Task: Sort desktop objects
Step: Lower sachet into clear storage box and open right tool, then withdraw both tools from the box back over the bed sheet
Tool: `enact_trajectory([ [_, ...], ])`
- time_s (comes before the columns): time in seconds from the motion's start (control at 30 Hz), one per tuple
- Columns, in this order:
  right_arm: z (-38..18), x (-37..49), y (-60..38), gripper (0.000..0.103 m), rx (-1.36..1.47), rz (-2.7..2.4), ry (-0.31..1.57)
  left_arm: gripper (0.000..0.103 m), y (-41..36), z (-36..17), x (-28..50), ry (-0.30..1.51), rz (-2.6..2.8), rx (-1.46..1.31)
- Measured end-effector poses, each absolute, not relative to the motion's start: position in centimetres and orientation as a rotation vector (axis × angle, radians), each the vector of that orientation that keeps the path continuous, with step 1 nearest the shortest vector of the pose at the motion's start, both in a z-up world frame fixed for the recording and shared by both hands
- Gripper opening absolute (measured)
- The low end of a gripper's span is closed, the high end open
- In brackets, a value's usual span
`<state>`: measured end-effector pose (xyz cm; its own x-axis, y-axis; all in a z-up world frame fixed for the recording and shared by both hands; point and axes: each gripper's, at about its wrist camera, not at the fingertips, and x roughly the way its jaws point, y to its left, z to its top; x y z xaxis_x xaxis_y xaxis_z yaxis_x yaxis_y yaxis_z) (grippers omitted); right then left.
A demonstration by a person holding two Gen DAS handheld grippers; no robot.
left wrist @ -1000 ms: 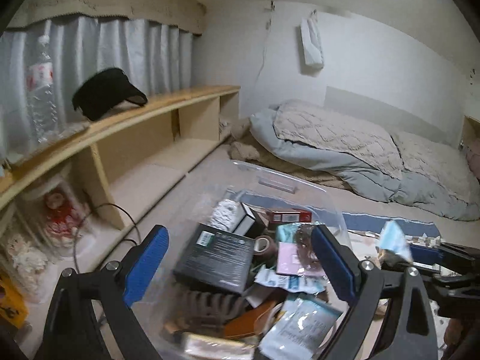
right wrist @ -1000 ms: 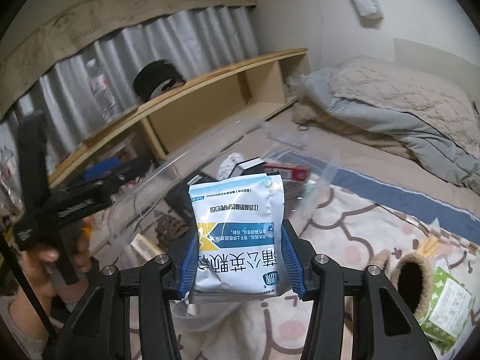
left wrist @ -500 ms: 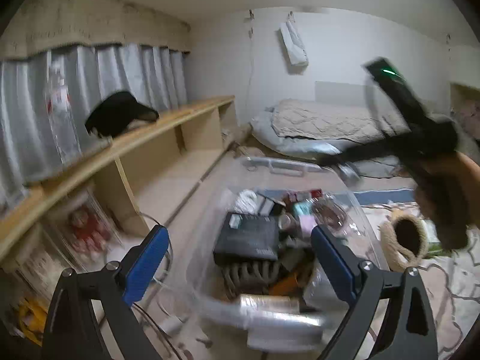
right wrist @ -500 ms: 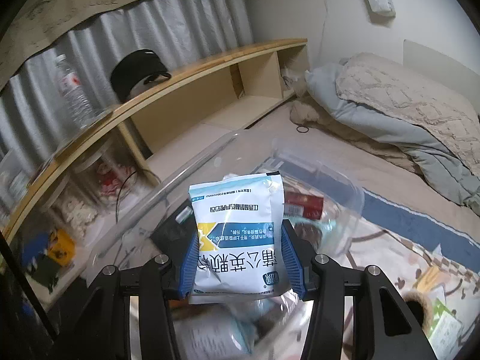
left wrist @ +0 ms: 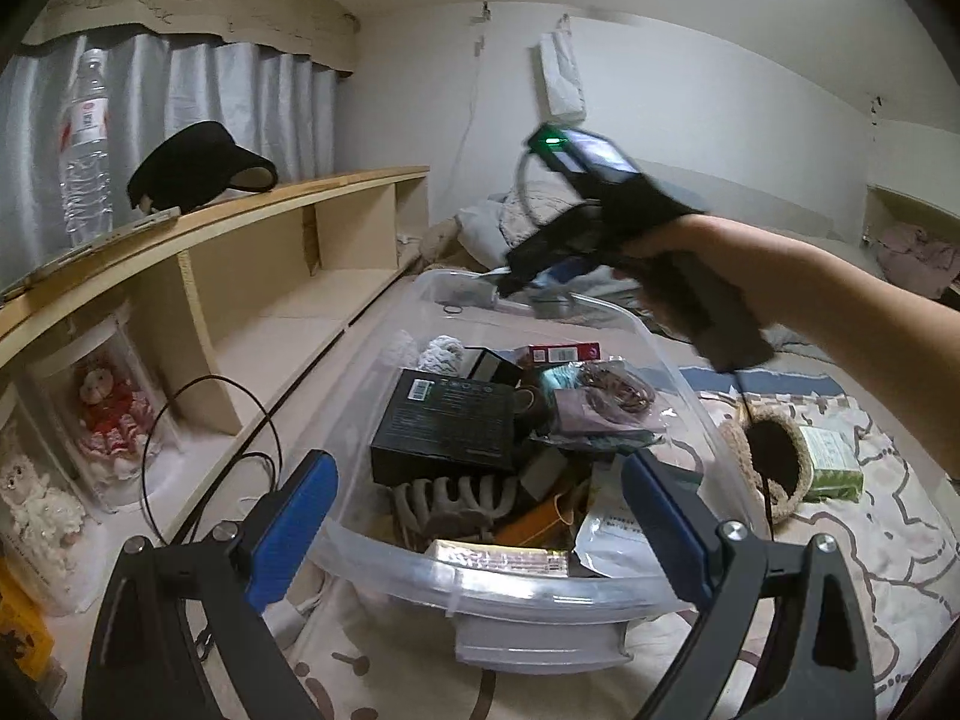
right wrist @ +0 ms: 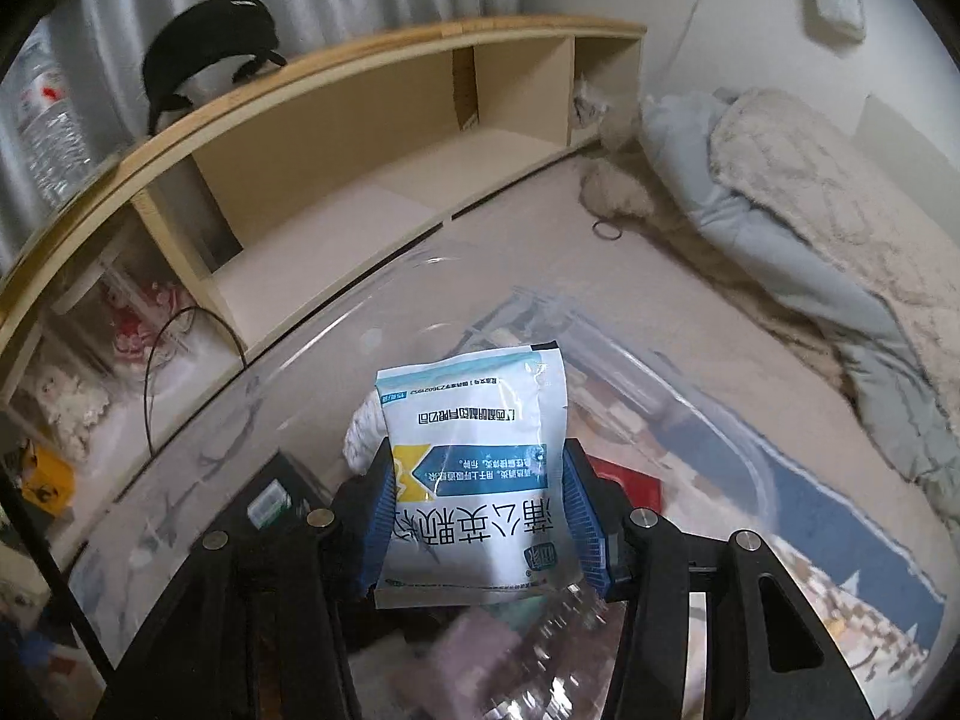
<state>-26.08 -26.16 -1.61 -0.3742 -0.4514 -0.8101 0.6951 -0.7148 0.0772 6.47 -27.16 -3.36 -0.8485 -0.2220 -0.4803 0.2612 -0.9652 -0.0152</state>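
You are holding a white and blue sachet [right wrist: 474, 468] upright in your right claw [right wrist: 480, 516], its blue pads clenched on the packet's two side edges, so the printed face is looking back at the camera. Directly beneath and ahead of that claw a clear plastic bin [left wrist: 534, 591] is sitting on the patterned bedding, its far rim curving just beyond the sachet's top. Your left claw [left wrist: 474, 516] is standing wide and released, gripping nothing, its two blue fingers [left wrist: 294, 510] straddling the bin's near rim. Between those fingers, inside the bin, a black box [left wrist: 447, 420] is lying on top of a jumble of packets and a pale claw-shaped hair clip [left wrist: 456, 501]. Farther ahead of the left claw, your right hand [left wrist: 672, 252] is hovering over the bin's far end. Off to the left of both claws a wooden shelf [left wrist: 258, 204] is carrying a black visor [left wrist: 198, 165].
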Motion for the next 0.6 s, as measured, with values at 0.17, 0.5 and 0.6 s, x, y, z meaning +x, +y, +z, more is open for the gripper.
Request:
enact_trajectory([
  [0.17,-2.8,-27.4,-28.7,0.071,1.177,-2.125,0.367,0.097,-27.5,-3.7,5.8,0.146,-2.810,0.724],
  [0.5,-1.8,-26.1,-28.2,0.103,1.064,-2.139,0.372,0.097,-27.5,-3.9,5.4,0.152,-2.807,0.737],
  [0.6,-1.4,-25.9,-27.4,0.103,1.051,-2.125,0.327,0.097,-27.2,-3.7,5.6,0.138,-2.805,0.731],
])
